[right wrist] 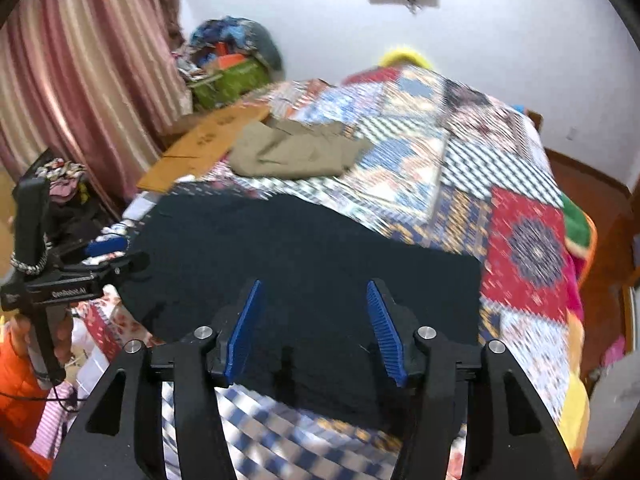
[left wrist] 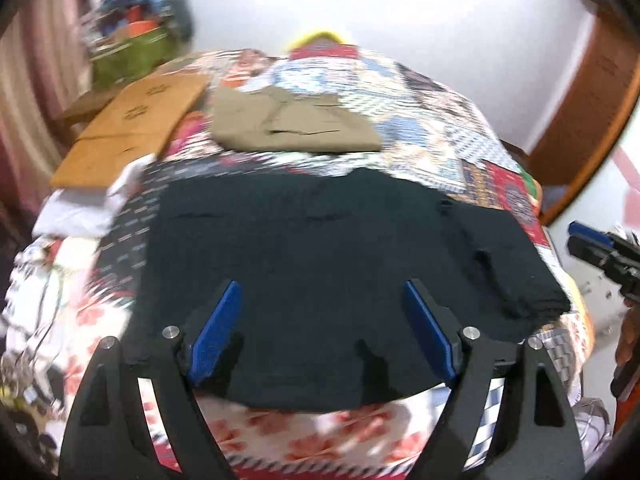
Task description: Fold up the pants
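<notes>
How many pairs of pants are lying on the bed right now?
2. The dark pants lie spread nearest both grippers; the khaki pants sit folded farther back beside the cardboard. Others may be hidden off-frame.

White wall (right wrist: 460,32), pink curtain (right wrist: 80,60) (striped), patchwork-covered bed (right wrist: 520,240), wooden floor (right wrist: 592,184)

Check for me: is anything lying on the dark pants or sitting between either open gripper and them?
Nothing visible does. The dark pants lie bare on the quilt, directly ahead of the open left gripper and right gripper. The khaki pants and cardboard lie farther back, apart from them.
</notes>
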Action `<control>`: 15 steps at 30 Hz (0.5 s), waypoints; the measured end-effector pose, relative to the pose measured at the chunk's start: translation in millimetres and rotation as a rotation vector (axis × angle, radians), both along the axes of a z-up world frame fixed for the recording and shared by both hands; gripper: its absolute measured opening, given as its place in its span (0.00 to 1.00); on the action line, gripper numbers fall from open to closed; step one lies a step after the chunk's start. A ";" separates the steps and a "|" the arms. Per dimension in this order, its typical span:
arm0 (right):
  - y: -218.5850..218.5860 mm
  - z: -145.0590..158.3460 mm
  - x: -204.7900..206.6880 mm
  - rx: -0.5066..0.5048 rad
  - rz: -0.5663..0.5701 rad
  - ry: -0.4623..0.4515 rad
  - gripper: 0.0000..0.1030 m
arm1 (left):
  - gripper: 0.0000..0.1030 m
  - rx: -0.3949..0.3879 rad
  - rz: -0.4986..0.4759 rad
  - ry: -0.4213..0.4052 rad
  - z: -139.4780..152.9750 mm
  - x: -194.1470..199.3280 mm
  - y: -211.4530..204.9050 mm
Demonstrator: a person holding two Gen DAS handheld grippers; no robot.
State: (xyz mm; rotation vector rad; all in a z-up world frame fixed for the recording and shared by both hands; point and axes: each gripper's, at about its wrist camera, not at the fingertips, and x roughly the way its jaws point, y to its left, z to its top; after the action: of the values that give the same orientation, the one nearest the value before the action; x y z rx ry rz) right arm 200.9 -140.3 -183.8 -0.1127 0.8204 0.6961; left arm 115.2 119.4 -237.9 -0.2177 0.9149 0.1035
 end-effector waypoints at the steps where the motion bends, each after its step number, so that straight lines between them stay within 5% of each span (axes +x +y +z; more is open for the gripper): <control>1: 10.0 0.1 0.4 0.002 0.019 -0.006 0.50 | 0.81 -0.002 0.029 0.007 -1.3 -8.0 13.0; 9: 86.0 -11.8 -5.2 0.020 0.160 0.004 0.50 | 0.81 -0.073 0.154 0.072 -21.5 -53.7 68.0; 15: 113.6 -37.3 -19.6 -0.063 0.222 0.015 0.50 | 0.81 -0.318 0.178 0.126 -56.2 -72.1 83.8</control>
State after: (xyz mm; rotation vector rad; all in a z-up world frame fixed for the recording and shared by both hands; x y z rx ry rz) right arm 181.4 -26.7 -221.1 -0.2583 0.8519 0.8814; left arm 43.2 203.2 -294.0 -0.5939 1.0347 0.1368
